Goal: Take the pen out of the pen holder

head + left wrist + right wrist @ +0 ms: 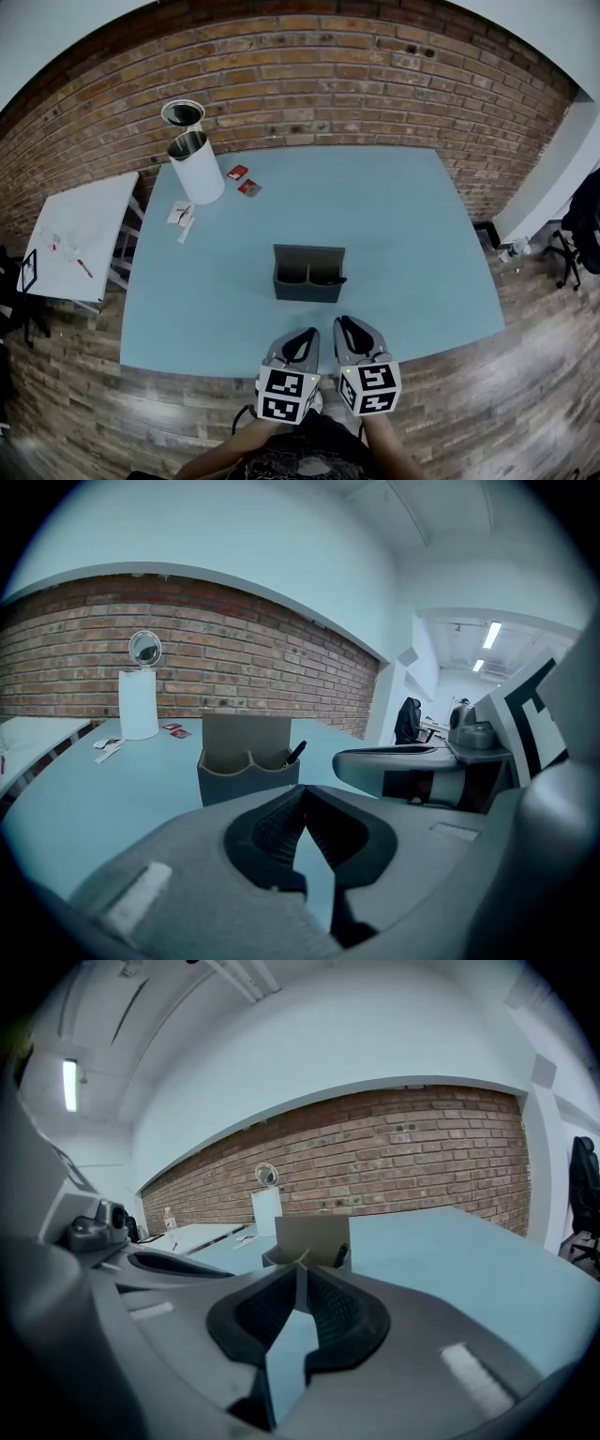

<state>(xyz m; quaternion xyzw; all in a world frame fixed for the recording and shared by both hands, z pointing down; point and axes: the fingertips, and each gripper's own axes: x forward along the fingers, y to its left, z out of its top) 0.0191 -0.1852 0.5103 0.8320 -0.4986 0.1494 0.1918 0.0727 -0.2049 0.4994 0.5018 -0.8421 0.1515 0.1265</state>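
Hovering over the near edge of the teal table [187, 309], the left gripper [307, 336] and the right gripper [345, 323] are being held side by side. Each has its jaws meeting at the tips, with nothing between them. The pen holder [308, 274] is standing upright at the middle of the table, apart from both grippers and squarely ahead of them. The pen [338, 279] is being seen as a dark stick leaning in the holder's right-hand compartment, its top just clearing the rim. The step is judged best done with the right gripper being opened before the approach and closed only once the pen's exposed top is lying between the pads. The holder may need steadying by the left gripper, since it is judged likely to slide or tip if the pen is being pulled sideways rather than upward.
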